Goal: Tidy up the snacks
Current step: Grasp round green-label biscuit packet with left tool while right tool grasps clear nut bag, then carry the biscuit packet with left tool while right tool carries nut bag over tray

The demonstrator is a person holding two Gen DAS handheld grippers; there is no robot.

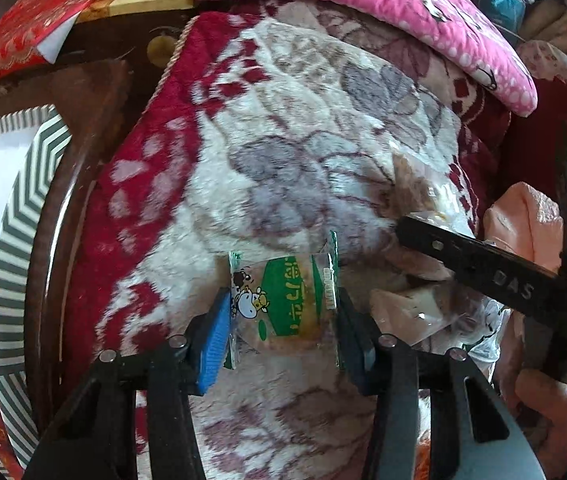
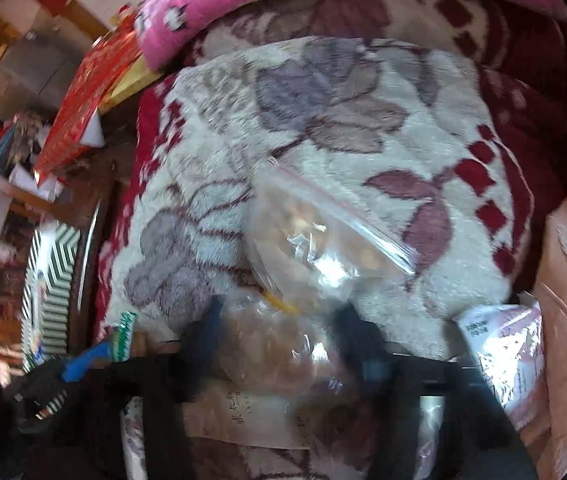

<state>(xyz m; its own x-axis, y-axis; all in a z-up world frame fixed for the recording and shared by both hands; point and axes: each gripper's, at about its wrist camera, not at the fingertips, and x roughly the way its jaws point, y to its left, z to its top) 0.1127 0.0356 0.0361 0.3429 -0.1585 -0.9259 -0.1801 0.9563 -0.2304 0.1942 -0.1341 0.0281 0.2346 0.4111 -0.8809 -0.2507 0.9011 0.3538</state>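
1. Our left gripper (image 1: 283, 320) has its blue and dark pads against the two sealed edges of a green cow-print snack packet (image 1: 283, 300), pinching it as it lies on the floral plush blanket (image 1: 283, 120).

2. Our right gripper (image 2: 279, 344), blurred in its own view, straddles a clear-wrapped brown pastry (image 2: 275, 348); the pads look pressed to its sides, so we read this as a grip, though the blur leaves some doubt.

3. Just beyond that pastry lies a zip-seal bag of small pieces (image 2: 323, 232), touching it or nearly so. A white printed packet (image 2: 503, 352) sits off to the right edge of the blanket.

4. In the left view, the right gripper's black finger reaches in from the right over more clear-wrapped snacks (image 1: 411, 308).

5. A striped box (image 1: 23, 208) stands to the left beside the blanket, which we judge to be the likely destination. We cannot tell how much it already holds.

6. We judge the job to be far from finished: at least four snacks are on the blanket, and two are only now being picked up.
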